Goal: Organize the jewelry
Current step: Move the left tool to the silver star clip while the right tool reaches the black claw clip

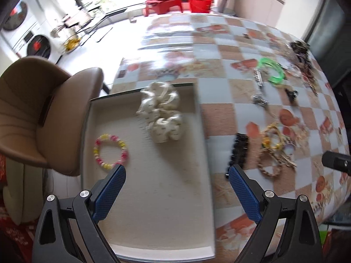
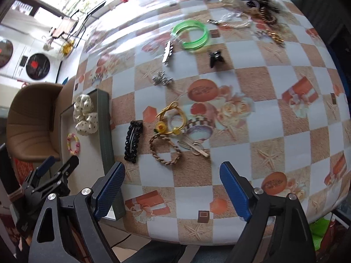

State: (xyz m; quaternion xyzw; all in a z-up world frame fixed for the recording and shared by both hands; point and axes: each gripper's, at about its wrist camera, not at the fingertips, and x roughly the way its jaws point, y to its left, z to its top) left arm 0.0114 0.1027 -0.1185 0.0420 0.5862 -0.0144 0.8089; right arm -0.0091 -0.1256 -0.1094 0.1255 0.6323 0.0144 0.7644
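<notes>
A shallow beige-lined tray (image 1: 158,208) sits at the table's left edge; it also shows in the right wrist view (image 2: 105,131). In it lie a cream dotted scrunchie (image 1: 161,111) and a pink-yellow bead bracelet (image 1: 110,151). My left gripper (image 1: 176,175) is open and empty above the tray. My right gripper (image 2: 172,174) is open and empty above the table, near a black beaded hair clip (image 2: 133,141), a braided tan bracelet (image 2: 165,150) and a yellow hair tie (image 2: 173,121).
Farther on the checked tablecloth (image 2: 274,118) lie green bangles (image 2: 190,35), a small black claw clip (image 2: 216,59), silver clips (image 2: 167,51), and a pile of chains and dark jewelry (image 2: 256,2). A brown chair (image 1: 37,114) stands left of the table.
</notes>
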